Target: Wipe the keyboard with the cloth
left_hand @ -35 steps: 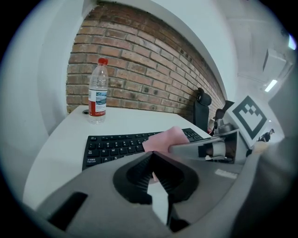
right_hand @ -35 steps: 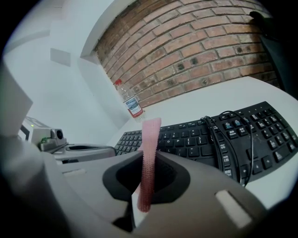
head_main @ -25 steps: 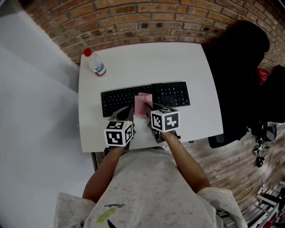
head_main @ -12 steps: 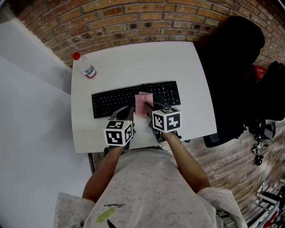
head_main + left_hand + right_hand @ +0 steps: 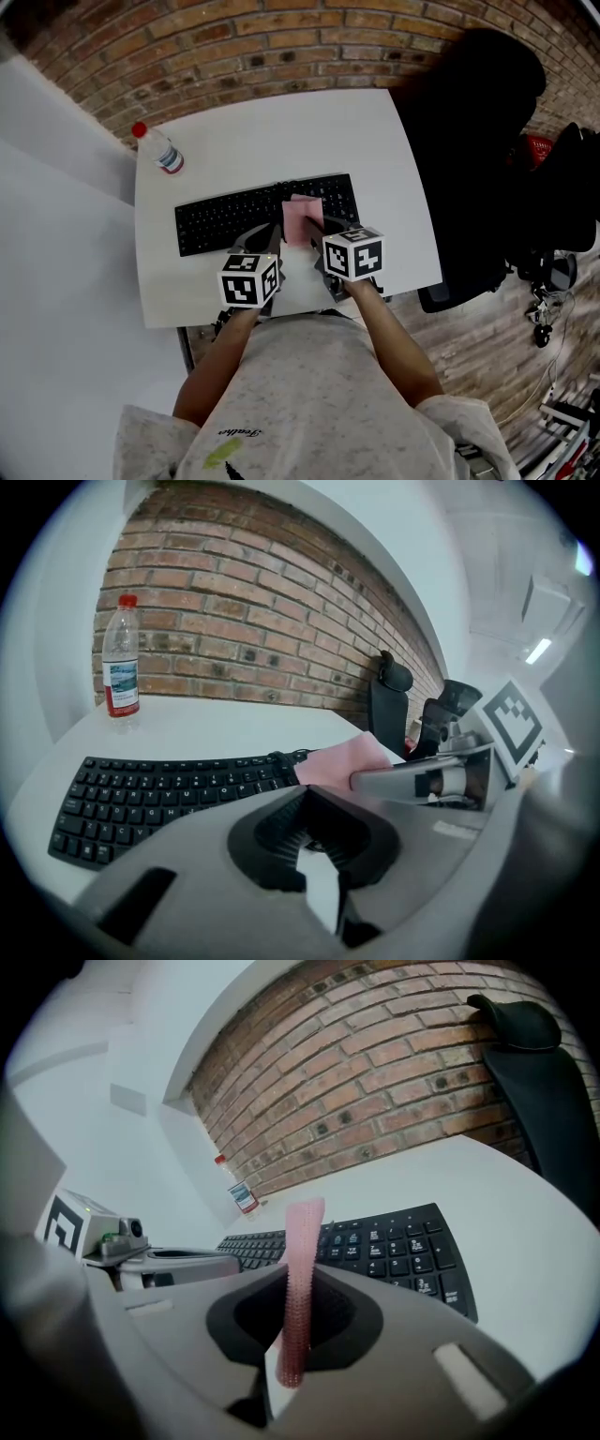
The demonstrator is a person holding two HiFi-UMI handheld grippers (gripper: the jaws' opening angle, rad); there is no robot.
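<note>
A black keyboard [image 5: 253, 216] lies across the white table [image 5: 281, 131]. A pink cloth [image 5: 302, 218] is clamped on edge in my right gripper [image 5: 315, 240], which is shut on it. The cloth [image 5: 302, 1260] sticks out forward over the keys [image 5: 394, 1241], right of the keyboard's middle. Just to its left, my left gripper [image 5: 272, 236] hovers at the keyboard's near edge, jaws shut with nothing between them. From the left gripper view [image 5: 309, 803] the cloth [image 5: 337, 759] and the right gripper's finger [image 5: 422, 780] show beside the keyboard [image 5: 159, 794].
A clear water bottle with a red cap [image 5: 157, 148] stands at the table's far left corner. A black office chair [image 5: 469, 141] stands against the table's right side. A brick wall [image 5: 234, 37] runs behind the table, and bare tabletop lies beyond the keyboard.
Both grippers and the cloth have shifted right along the keyboard, from about its middle toward its right part. The head view swung too, so table and bottle sit further left in frame.
</note>
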